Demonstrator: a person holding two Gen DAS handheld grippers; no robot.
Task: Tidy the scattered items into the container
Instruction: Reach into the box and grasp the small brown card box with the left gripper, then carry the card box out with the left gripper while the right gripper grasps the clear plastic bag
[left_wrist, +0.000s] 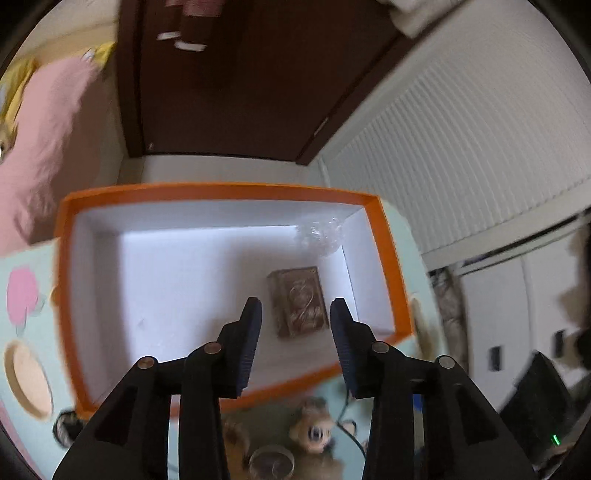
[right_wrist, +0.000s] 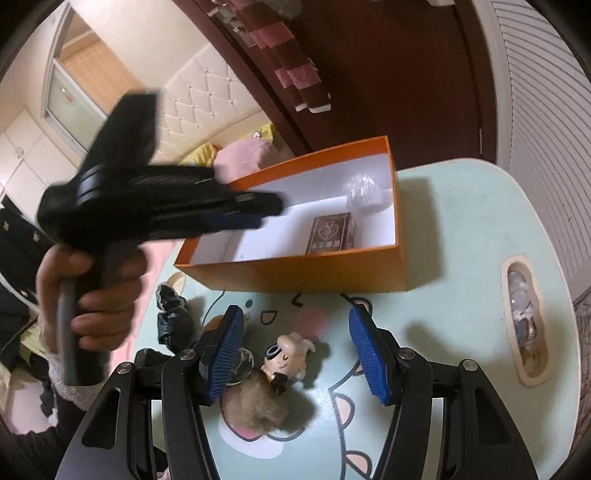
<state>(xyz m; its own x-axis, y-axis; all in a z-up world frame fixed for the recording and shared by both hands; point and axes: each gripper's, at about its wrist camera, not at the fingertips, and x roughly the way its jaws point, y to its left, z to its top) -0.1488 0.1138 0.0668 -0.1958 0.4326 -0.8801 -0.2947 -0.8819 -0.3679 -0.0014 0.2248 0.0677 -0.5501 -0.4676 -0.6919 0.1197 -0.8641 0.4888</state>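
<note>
While hand-held gripper hovers, brown box seemingly below

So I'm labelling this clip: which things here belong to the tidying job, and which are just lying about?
Job:
orange box
brown card box inside it
clear crumpled wrap inside it
figurine keychain
fluffy pompom
black crumpled item

Lying about:
pink pillow
striped towel
table's side pocket

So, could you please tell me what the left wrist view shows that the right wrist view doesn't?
Only the left wrist view shows the open left gripper from behind, poised above the box with nothing between its fingers. Only the right wrist view shows the hand holding that gripper, the open right gripper and crumpled black wrappers. Both show the orange cardboard box, the brown patterned packet inside it and the small cartoon figurine.
</note>
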